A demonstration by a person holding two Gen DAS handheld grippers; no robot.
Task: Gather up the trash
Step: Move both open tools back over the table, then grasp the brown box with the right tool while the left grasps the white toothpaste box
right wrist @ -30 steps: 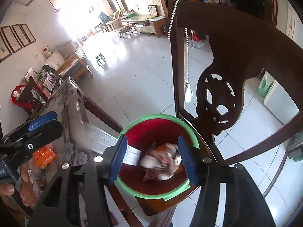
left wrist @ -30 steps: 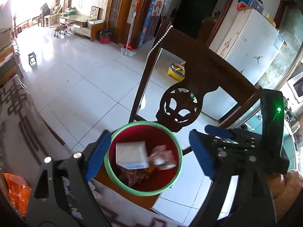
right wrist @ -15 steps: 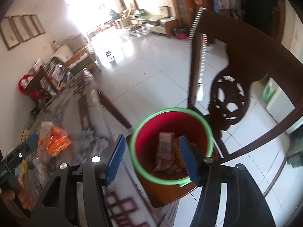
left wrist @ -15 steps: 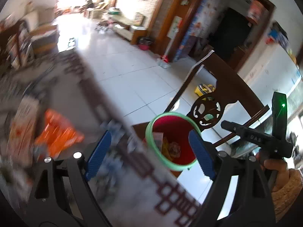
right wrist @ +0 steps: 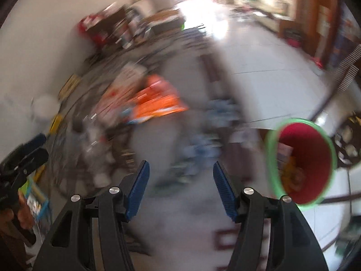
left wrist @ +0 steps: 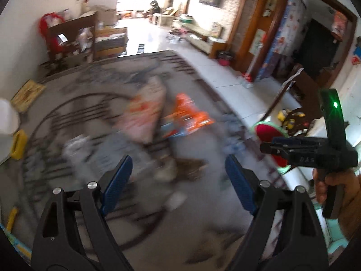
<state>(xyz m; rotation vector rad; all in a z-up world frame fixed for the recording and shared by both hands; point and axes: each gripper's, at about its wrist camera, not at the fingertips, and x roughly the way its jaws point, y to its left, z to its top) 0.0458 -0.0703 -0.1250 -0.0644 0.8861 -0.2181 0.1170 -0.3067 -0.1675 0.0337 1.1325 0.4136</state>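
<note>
Both wrist views tilt down close over the grey patterned surface (left wrist: pixel 94 122); both share the orange crinkled wrapper (left wrist: pixel 189 115) (right wrist: pixel 155 101) near twelve o'clock.

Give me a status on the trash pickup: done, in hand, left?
Done: some wrappers already lie in the red bin. In hand: nothing; the left hand-held gripper and right hand-held gripper are both open and empty. Left: an orange wrapper and other blurred litter on the table.
</note>
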